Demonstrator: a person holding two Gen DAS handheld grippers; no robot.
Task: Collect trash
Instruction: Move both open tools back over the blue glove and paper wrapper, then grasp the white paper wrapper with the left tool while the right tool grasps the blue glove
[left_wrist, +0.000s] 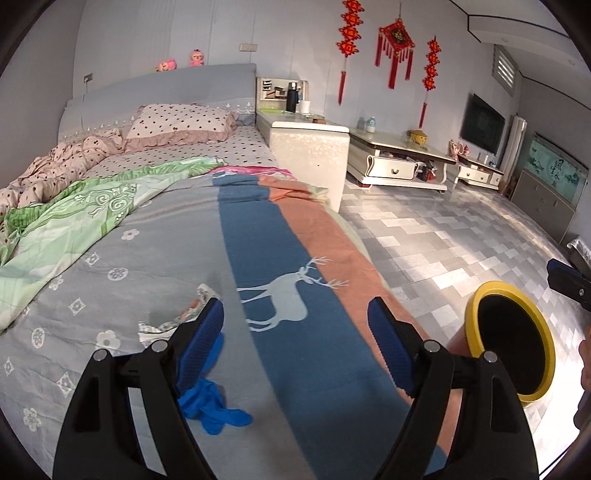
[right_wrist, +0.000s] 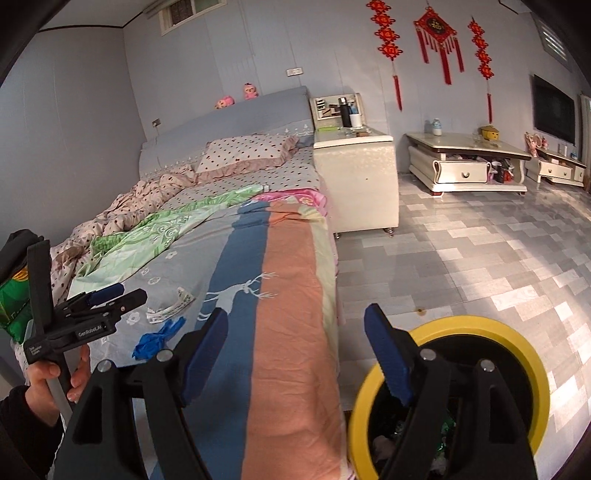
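A crumpled blue glove (left_wrist: 214, 402) lies on the bed's grey quilt, just below my left gripper's left finger. A torn printed wrapper (left_wrist: 173, 319) lies beside it, partly behind that finger. My left gripper (left_wrist: 295, 325) hovers open over the deer-patterned blanket, with nothing between its pads. A yellow-rimmed black bin (left_wrist: 476, 299) stands on the floor beside the bed. In the right wrist view my right gripper (right_wrist: 297, 321) is open and empty, straddling the bed edge and the bin (right_wrist: 472, 325), which holds scraps. The glove (right_wrist: 159, 338), the wrapper (right_wrist: 170, 306) and the left gripper (right_wrist: 122, 293) show at the left.
The bed (left_wrist: 147, 240) carries a green sheet, a pink quilt and a spotted pillow. A white bedside cabinet (left_wrist: 310, 155) and a low white table (left_wrist: 399, 162) stand beyond on the tiled floor (left_wrist: 443, 240). A green printed bag (right_wrist: 14, 295) sits at the far left edge.
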